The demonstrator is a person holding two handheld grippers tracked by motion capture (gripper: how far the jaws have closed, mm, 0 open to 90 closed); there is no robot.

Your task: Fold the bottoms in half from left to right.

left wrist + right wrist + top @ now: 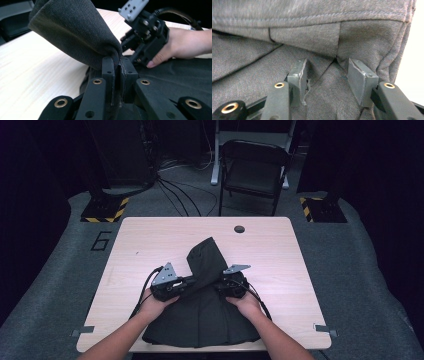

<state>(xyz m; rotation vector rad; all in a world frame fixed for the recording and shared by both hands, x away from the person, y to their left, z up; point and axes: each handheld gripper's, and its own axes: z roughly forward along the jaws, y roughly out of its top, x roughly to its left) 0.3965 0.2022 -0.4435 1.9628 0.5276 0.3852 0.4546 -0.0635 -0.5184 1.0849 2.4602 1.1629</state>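
Dark grey woven garment [205, 305] at lower centre of pale wooden table [280, 250], part-folded, upper flap [202, 257] raised toward frame centre. Left gripper [116, 68] clamped tight on flap edge; right gripper [325, 75] with jaws apart, straddling a seam, gripping nothing. Folding unfinished, flattening left. Garment type unclear; near hem cut off at frame bottom.

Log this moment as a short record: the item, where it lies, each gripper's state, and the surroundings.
item: dark grey garment, partly folded, one end lifted into a peak
surface: light wooden table
left gripper: shut on a fold of the garment
right gripper: jaws apart, resting on the cloth below a stitched hem, nothing pinched
hands: left hand and right hand each hold a gripper over the garment
background: folding chair beyond the table's far edge
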